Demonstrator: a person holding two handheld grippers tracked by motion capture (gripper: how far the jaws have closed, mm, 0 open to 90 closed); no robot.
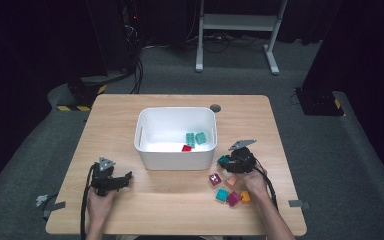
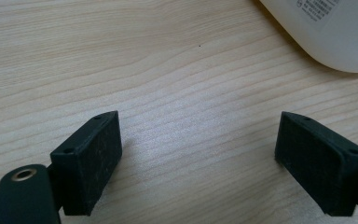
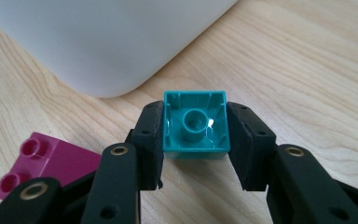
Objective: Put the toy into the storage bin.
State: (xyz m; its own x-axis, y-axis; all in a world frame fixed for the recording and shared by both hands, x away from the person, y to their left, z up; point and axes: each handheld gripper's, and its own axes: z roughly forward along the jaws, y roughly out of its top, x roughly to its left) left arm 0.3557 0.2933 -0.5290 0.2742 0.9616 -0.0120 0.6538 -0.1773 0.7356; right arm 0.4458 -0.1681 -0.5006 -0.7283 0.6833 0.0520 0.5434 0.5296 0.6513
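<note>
Meanwhile right hand-held gripper (image 3: pixel 195 140) clamps teal brick (image 3: pixel 195 125); left hand-held gripper (image 2: pixel 198 158) wide, low over table (image 2: pixel 168 70).

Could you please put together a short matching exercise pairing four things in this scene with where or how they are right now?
Things:
1. left tongs
2. teal block
3. red block
4. white bin

States:
A. lying inside the bin
B. open over bare wood
C. clamped between the right tongs
D. standing mid-table, holding a few blocks

Pairs: 1-B, 2-C, 3-A, 4-D
</note>
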